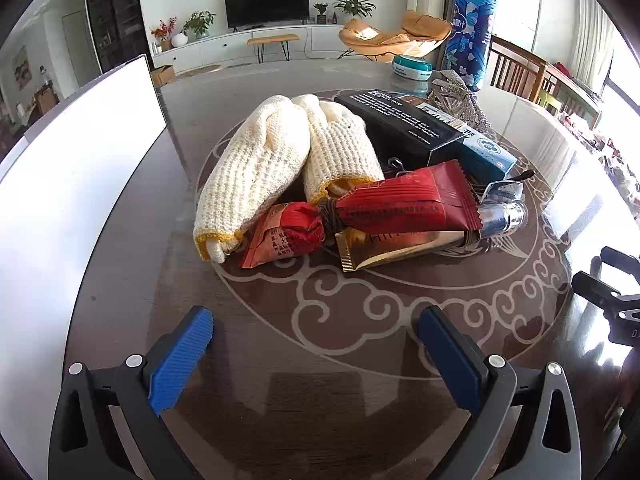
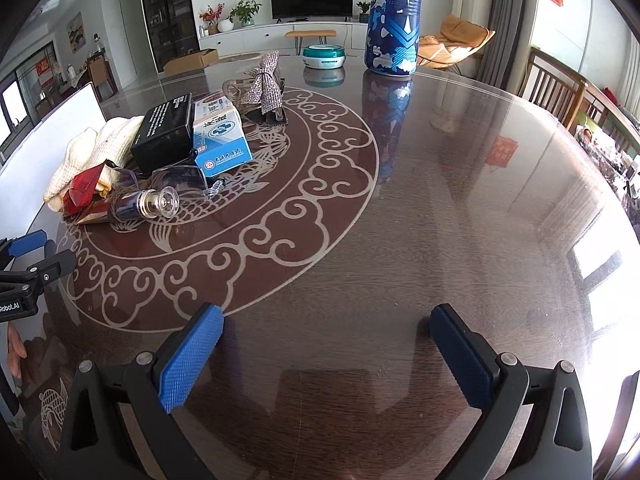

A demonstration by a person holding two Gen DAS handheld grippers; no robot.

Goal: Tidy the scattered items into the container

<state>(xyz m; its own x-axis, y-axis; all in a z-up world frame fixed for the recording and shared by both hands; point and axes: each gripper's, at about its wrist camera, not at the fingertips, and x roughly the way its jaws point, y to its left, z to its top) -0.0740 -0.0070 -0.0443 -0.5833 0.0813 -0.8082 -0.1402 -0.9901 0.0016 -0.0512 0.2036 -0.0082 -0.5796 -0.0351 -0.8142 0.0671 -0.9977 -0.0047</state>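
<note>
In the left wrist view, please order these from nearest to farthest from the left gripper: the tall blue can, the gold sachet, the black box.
From the left gripper:
1. gold sachet, front of the pile, slightly right.
2. black box, behind the pile, right of the gloves.
3. tall blue can, standing at the far right.

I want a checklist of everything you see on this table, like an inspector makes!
Surface: dark glossy round table with a pale swirl pattern.
Job's things: knit gloves, red snack packets, gold tube, black box, blue-white box, small clear-capped bottle, all piled together; white container at left.
Clutter: tall blue canister, teal round tin, sparkly bow.
Grippers: left hand-held gripper and right hand-held gripper open, empty.
Cables: nothing seen.
Surroundings: TV, plants, orange chair.
</note>
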